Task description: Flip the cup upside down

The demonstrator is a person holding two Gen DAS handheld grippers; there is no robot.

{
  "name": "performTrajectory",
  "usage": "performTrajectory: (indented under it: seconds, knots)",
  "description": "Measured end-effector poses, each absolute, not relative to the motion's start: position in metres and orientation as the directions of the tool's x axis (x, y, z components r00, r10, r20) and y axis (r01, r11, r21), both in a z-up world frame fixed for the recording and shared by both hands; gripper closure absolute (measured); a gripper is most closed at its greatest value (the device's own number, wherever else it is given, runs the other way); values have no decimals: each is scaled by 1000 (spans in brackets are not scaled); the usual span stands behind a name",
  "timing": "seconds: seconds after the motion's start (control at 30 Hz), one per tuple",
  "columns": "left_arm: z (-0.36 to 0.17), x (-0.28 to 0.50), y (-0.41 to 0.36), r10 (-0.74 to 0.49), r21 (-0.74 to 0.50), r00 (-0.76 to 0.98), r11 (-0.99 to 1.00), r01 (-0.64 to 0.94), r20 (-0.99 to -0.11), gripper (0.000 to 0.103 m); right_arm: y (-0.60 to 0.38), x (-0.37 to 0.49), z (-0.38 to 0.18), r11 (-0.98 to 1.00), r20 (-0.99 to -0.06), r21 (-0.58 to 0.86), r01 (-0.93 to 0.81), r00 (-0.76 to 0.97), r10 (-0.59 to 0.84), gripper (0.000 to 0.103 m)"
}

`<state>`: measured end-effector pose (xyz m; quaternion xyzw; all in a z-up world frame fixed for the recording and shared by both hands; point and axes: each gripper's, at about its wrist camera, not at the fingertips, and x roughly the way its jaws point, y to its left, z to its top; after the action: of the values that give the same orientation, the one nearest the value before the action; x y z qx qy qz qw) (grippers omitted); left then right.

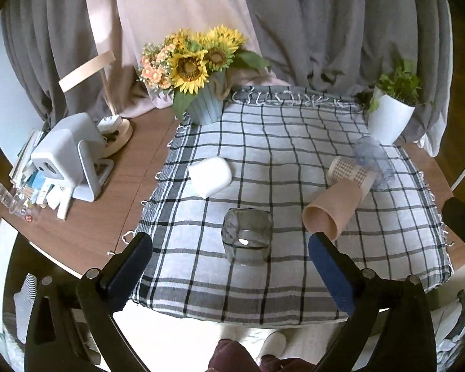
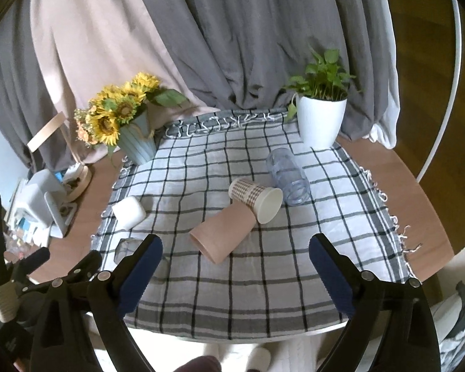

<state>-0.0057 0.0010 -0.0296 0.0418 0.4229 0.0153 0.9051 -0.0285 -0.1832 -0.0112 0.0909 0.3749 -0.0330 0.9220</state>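
Note:
Several cups lie on their sides on a checked cloth. A clear grey glass lies near the front, just ahead of my open, empty left gripper. A tan cup, a patterned paper cup, a clear bluish plastic cup and a white cup also lie there. My right gripper is open and empty, just short of the tan cup. The grey glass shows partly behind its left finger.
A sunflower pot stands at the cloth's back left and a white plant pot at the back right. A white device, a lamp base and clutter fill the table's left. Curtains hang behind.

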Motion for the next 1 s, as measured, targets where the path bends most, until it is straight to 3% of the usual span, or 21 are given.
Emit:
performTrajectory:
  seconds: [1.0]
  knots:
    - [-8,-43,-17,31,75,673,996,37,-739,0,-187,-67,-1,986,-674,137,95,739,22,7]
